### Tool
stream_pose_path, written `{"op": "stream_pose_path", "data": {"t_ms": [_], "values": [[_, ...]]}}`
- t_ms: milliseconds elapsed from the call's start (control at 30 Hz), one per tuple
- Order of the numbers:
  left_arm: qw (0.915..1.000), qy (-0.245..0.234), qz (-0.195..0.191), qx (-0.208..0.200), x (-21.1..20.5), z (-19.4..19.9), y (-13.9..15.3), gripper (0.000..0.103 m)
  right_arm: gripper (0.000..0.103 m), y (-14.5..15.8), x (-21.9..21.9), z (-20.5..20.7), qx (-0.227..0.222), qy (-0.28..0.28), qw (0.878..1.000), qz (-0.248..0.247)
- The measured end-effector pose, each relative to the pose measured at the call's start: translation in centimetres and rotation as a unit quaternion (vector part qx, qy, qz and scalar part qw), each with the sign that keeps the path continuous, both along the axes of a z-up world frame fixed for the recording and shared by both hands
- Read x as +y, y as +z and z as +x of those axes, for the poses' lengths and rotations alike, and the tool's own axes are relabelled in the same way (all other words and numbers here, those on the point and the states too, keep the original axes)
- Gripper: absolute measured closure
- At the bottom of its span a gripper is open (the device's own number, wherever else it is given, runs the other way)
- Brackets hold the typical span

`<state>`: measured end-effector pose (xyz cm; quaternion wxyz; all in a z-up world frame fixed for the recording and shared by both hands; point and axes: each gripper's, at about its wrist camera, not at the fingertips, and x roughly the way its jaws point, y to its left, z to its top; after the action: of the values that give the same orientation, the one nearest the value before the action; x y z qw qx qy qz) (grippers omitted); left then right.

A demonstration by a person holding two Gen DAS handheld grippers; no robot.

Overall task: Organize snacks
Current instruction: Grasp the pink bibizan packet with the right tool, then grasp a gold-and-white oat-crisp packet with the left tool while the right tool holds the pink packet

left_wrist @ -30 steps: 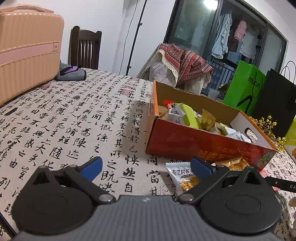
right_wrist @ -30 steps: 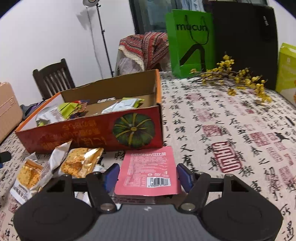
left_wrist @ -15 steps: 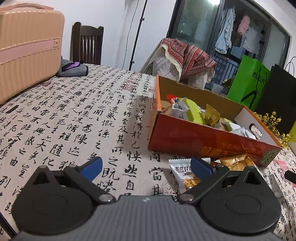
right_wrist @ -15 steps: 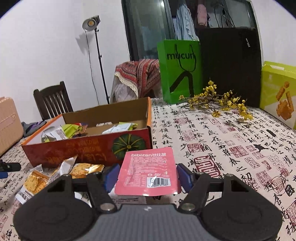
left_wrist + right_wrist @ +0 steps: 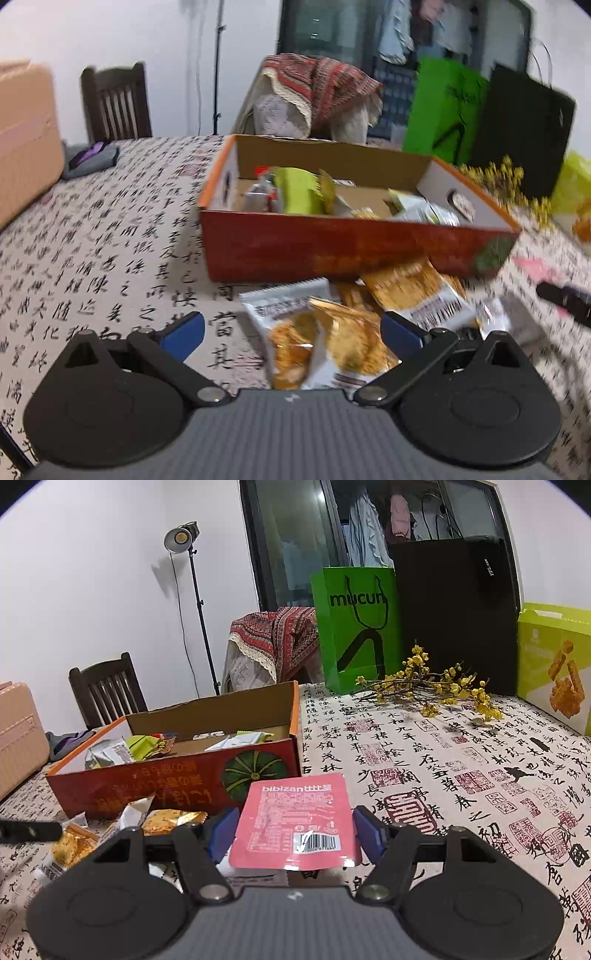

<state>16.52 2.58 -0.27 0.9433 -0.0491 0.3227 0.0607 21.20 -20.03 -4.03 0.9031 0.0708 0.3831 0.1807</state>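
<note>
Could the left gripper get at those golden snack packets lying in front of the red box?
Probably yes: the left gripper is open, the golden snack packets lie right ahead between its fingers, nothing covers them.

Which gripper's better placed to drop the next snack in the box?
Right. The right gripper already grips the pink packet near the box. The left gripper is open and empty above loose packets.

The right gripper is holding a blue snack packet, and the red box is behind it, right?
Not quite: the packet in the right gripper is pink, not blue. The right wrist view shows it, with the red box behind.
</note>
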Motion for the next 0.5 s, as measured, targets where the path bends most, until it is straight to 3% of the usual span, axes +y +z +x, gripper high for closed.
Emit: {"op": "stream_pose_path", "data": {"t_ms": [167,400,500], "values": [[0.996,-0.028,0.084,0.013,-3.3,0.5,-1.3,0.0,0.036,0.1,-0.1,-0.1,-0.002,0.0,1.0,0.003],[0.9933,-0.031,0.111,0.012,-4.9,0.8,-1.9,0.001,0.036,0.1,-0.3,-0.1,-0.001,0.0,1.0,0.008],[0.9945,-0.034,0.099,0.01,-4.7,0.6,-2.0,0.02,0.036,0.1,-0.3,-0.2,-0.001,0.0,1.0,0.009]]}}
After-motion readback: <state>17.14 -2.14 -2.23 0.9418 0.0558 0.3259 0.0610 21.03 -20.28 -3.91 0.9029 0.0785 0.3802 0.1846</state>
